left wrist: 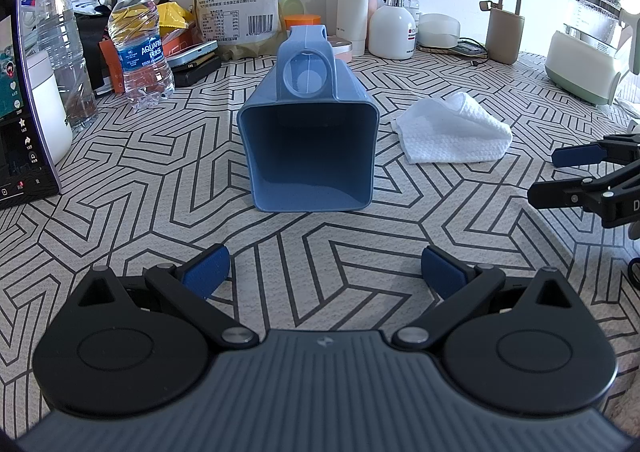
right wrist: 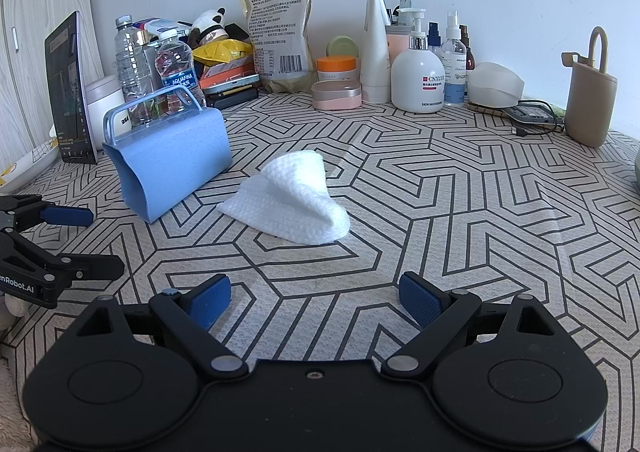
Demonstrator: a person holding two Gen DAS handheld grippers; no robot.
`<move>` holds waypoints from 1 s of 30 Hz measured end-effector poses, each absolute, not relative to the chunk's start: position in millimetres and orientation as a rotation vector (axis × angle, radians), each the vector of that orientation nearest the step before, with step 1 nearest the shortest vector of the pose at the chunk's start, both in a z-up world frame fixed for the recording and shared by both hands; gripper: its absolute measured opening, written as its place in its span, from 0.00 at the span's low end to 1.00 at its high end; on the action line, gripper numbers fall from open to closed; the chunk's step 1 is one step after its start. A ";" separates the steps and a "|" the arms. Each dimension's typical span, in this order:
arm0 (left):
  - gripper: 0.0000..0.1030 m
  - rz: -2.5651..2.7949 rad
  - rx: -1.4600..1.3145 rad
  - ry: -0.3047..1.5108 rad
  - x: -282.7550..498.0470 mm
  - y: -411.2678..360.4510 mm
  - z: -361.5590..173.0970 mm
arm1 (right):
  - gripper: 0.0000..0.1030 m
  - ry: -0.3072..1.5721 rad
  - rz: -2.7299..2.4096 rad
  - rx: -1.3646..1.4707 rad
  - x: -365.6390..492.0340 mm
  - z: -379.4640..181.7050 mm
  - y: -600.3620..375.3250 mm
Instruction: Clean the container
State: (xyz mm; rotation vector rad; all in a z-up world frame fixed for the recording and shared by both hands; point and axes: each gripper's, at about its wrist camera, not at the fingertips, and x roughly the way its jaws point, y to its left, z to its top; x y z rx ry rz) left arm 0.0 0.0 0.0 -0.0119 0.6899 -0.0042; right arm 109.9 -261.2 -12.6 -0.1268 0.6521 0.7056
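Container: the blue plastic container (left wrist: 308, 150) lies on its side on the patterned tablecloth (left wrist: 160, 188), its open mouth facing the left gripper and its handle end pointing toward the far clutter; in the right wrist view it sits left of centre, near a dark tablet (right wrist: 70, 92)
Cloth: a white textured cloth (right wrist: 290, 198) lies crumpled on the tablecloth just to the right of the container, not touching it
Left gripper: the left gripper (left wrist: 324, 272) hangs low over the tablecloth, near side of the container's mouth, jaws spread wide and holding nothing
Right gripper: the right gripper (right wrist: 314, 300) sits over the tablecloth on the near side of the cloth, jaws wide apart and empty
Far edge: water bottles (left wrist: 140, 48), a tan food pouch (right wrist: 282, 28), a white pump bottle (right wrist: 418, 76) and a beige case (right wrist: 590, 100) stand along the wall
Far right: a kettle (left wrist: 588, 40) stands in the left wrist view
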 end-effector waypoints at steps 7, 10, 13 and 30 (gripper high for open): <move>1.00 -0.004 -0.012 0.690 0.0 -0.1 0.1 | 0.91 0.652 0.706 -0.125 109.8 -12.5 -260.4; 1.00 -0.004 -0.012 0.690 -0.1 -0.1 0.1 | 0.91 0.652 0.706 -0.125 109.8 -12.5 -260.1; 1.00 -0.004 -0.012 0.690 -0.1 -0.1 0.1 | 0.91 0.652 0.706 -0.123 110.0 -12.5 -260.2; 1.00 0.034 -0.023 0.687 -2.6 -4.3 -1.5 | 0.91 0.652 0.707 -0.114 110.2 -12.9 -263.3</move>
